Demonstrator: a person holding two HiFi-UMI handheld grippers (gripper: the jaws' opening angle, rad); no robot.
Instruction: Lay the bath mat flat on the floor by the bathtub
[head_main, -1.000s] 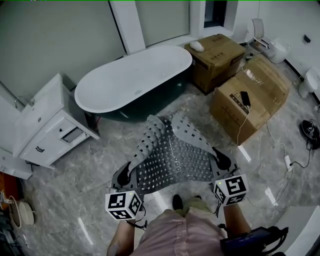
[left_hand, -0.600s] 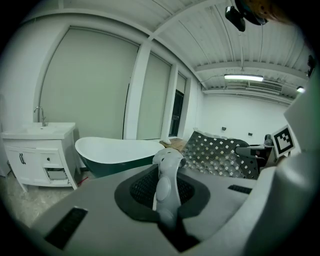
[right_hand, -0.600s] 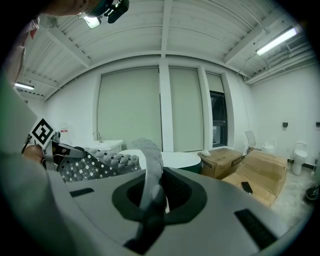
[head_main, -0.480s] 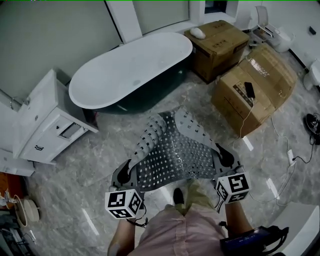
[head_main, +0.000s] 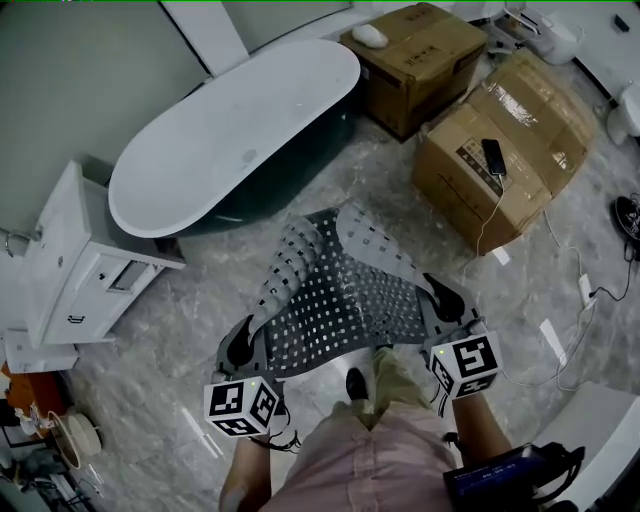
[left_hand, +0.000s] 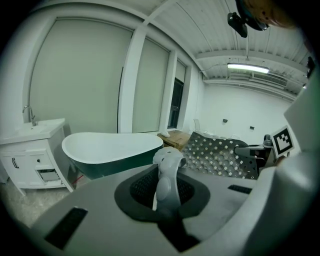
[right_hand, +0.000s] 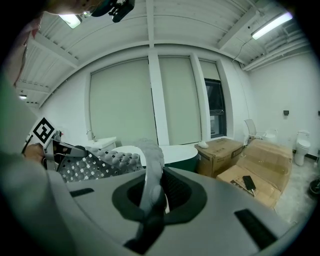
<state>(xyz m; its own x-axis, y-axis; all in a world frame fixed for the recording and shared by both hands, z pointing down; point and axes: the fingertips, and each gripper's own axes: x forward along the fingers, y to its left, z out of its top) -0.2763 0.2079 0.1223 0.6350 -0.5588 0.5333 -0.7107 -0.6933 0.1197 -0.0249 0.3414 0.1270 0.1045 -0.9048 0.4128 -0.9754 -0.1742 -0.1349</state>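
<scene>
A grey perforated bath mat hangs stretched between my two grippers above the marble floor, its far corners curled over. My left gripper is shut on the mat's near left corner. My right gripper is shut on the near right corner. The white, dark-sided bathtub stands ahead and to the left, and the mat's far edge reaches close to its base. The tub also shows in the left gripper view as the bathtub beyond the jaws.
A white vanity cabinet stands at the left. Two cardboard boxes sit at the right with a phone and a cable on them. Cables trail over the floor at the right. My legs and a shoe are below the mat.
Both grippers have carried the mat forward and lower toward the tub. The tub and boxes have shifted up and left in the head view.
</scene>
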